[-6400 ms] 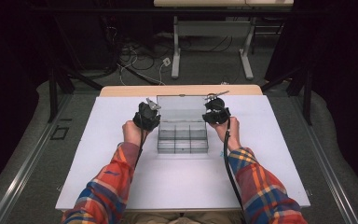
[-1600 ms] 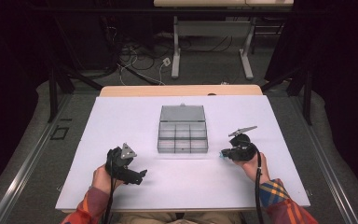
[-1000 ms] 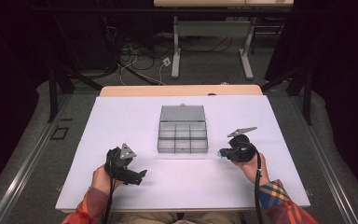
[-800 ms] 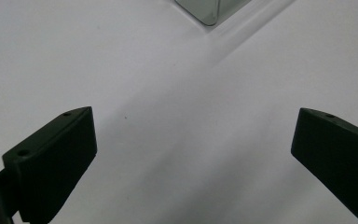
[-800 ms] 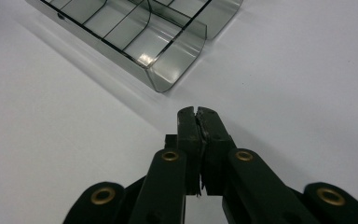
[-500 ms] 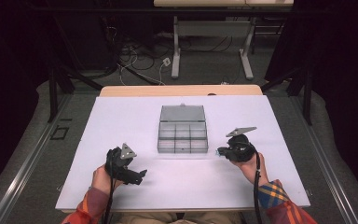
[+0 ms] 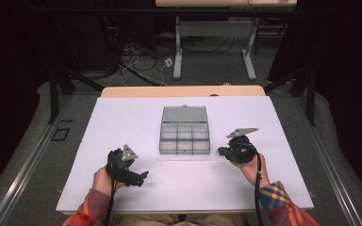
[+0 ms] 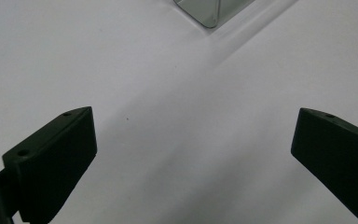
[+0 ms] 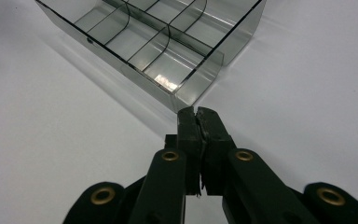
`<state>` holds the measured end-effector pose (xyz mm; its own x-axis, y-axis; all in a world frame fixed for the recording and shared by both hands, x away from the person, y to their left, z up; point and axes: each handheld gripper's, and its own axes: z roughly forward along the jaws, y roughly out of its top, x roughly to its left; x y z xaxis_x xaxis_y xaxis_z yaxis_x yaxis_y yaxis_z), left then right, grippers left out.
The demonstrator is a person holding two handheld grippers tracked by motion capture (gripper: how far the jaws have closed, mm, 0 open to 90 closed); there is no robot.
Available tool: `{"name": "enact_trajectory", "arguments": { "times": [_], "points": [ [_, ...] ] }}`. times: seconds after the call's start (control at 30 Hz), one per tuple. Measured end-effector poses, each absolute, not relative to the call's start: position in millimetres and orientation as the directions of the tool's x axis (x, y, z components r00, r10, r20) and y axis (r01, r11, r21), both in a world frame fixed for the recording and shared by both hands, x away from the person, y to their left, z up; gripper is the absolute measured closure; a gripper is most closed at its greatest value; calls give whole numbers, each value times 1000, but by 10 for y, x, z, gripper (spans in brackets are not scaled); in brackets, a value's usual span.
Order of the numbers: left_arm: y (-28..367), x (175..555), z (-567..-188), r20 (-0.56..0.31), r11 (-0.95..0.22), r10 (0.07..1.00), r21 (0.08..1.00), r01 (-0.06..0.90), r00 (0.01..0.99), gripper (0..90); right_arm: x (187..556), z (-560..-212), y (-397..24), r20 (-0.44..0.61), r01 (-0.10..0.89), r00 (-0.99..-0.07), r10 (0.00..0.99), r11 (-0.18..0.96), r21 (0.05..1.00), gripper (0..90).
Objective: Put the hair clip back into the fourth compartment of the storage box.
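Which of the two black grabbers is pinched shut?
The right gripper, beside the clear plastic compartment box; its jaws press together. The left gripper has jaws wide apart over the white table.

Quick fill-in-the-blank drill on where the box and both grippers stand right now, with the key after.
1. The right gripper has its jaws ____.
2. The left gripper has its jaws ____, with nothing between them.
3. The clear compartment box lies on the white table with its lid ____.
4. The right gripper's tips point at a ____ of the box.

Missing words: shut; open; open; corner
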<state>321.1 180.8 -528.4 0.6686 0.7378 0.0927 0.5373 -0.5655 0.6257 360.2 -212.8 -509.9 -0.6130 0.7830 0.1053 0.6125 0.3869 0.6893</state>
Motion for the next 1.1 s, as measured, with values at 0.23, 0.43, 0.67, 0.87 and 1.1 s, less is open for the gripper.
{"name": "enact_trajectory", "arguments": {
  "times": [0.23,0.43,0.67,0.87,1.1],
  "points": [
    [1804,3208,-5278,92,-564,739,626,539,667,3,3596,-5095,-2093,104,599,-614,783,376,707,889],
    [1804,3208,-5280,91,-563,739,627,538,667,3,3599,-5091,-2058,101,588,-629,771,387,710,889],
    [1805,3209,-5280,93,-565,738,626,537,668,3,3601,-5073,-2023,91,572,-636,766,388,723,890],
    [1803,3209,-5279,95,-567,737,626,536,669,3,3601,-5060,-1983,94,566,-645,759,391,726,890],
    [1802,3207,-5278,92,-565,738,627,537,668,3,3601,-5050,-1927,92,559,-653,752,397,728,890]
  ]
}}
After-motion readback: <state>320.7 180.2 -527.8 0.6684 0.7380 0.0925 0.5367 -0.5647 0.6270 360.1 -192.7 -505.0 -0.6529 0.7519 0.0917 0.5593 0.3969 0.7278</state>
